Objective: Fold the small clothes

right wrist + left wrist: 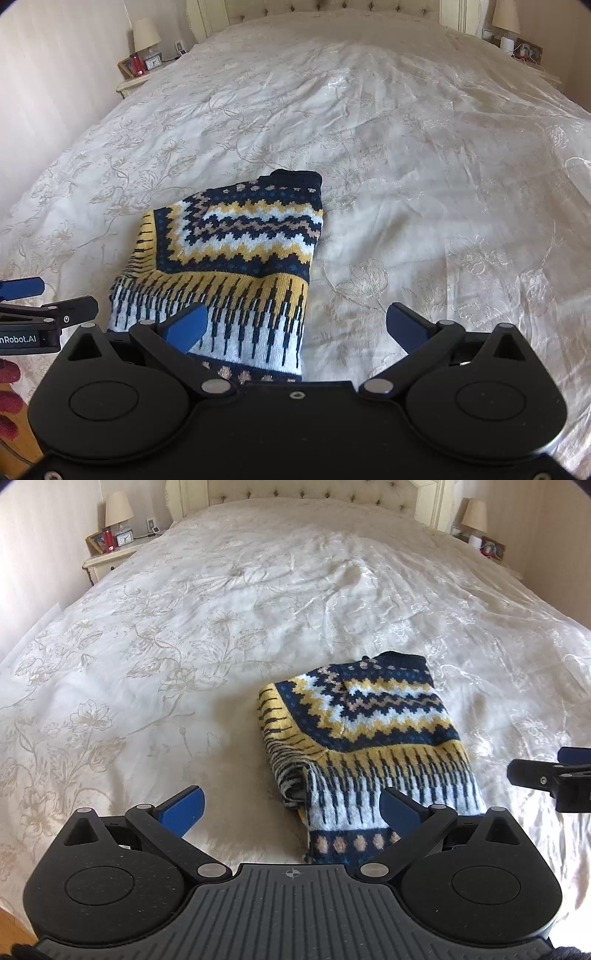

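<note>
Folded knit sweater [365,746] in navy, yellow, white and tan zigzag pattern lies on the cream floral-embroidered bedspread [166,664], near the foot of the bed, dark collar end pointing toward the tufted headboard [306,494], patterned hem toward the cameras. Left edge shows stacked layers, slightly bunched. Left gripper [291,806], black with blue finger pads: jaws spread wide, nothing between them, hovering just short of the hem; its right pad overlaps the sweater's lower right corner in view, contact unclear. Right gripper [295,325], same build: jaws wide apart, holding nothing, left pad over the sweater's white lower band, right pad over bare bedspread. Each gripper shows at the edge of the other's view, flanking the sweater. Nightstand [107,559] with lamp, clock and red item at far left; second lamp [474,515] far right.
</note>
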